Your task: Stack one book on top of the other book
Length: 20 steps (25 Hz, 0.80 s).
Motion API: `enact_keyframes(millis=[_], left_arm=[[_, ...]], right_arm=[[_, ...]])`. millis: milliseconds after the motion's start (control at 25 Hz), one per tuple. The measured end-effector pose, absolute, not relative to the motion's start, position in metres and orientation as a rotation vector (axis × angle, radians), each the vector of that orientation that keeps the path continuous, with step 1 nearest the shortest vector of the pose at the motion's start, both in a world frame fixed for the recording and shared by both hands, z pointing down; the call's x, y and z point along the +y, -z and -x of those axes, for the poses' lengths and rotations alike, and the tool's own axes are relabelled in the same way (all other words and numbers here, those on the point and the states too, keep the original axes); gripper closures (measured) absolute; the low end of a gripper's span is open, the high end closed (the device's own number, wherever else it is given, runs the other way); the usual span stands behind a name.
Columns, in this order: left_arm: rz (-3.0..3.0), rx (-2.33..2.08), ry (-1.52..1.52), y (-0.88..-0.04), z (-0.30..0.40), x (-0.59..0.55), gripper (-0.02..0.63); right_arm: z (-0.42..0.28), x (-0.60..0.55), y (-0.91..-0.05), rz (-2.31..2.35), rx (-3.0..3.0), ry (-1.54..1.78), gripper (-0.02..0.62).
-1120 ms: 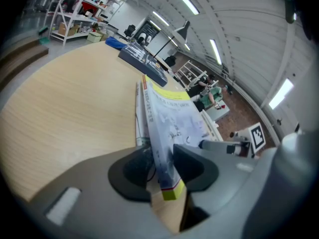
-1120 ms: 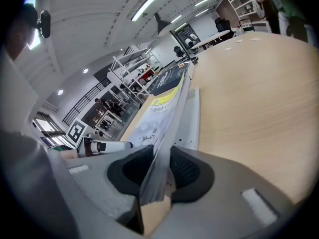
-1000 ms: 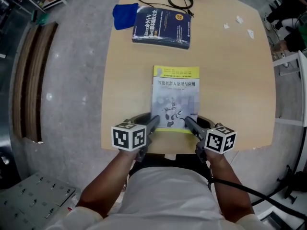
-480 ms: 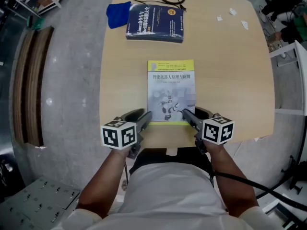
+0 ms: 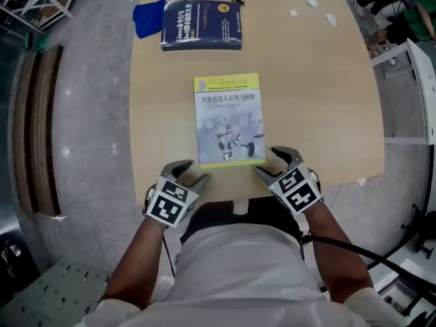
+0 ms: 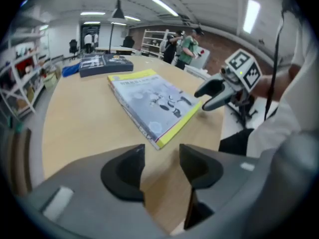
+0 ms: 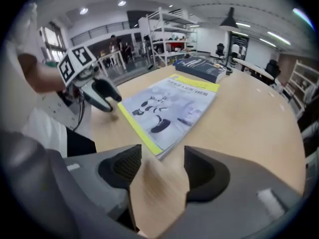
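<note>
Lying flat near the front edge of the table (image 5: 320, 101), a yellow-and-grey book (image 5: 228, 119) was flanked at its near corners by the left gripper (image 5: 192, 172) and the right gripper (image 5: 268, 161). Both pairs of jaws had just been opened wide, with nothing held between them. A dark blue book (image 5: 201, 24) was placed well apart at the far edge, beside a blue cloth (image 5: 148, 18).
</note>
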State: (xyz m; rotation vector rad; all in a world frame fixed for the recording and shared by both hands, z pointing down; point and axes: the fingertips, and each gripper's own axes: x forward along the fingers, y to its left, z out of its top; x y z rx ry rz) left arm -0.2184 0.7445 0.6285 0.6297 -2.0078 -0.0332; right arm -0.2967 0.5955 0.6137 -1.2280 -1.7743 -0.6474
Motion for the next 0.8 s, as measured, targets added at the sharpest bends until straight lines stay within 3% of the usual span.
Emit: enact_keyframes(millis=[200, 800], left_arm=[[-0.625, -1.975, -0.182, -0.648, 0.225, 0.736, 0.373], [-0.608, -1.884, -0.264, -0.657, 0.235, 0.731, 0.414]], right_arm=[[0.293, 0.603, -0.637, 1.196, -1.697, 0.772, 0.330], [0.297, 0.613, -0.645, 1.164, -1.656, 0.731, 0.328]])
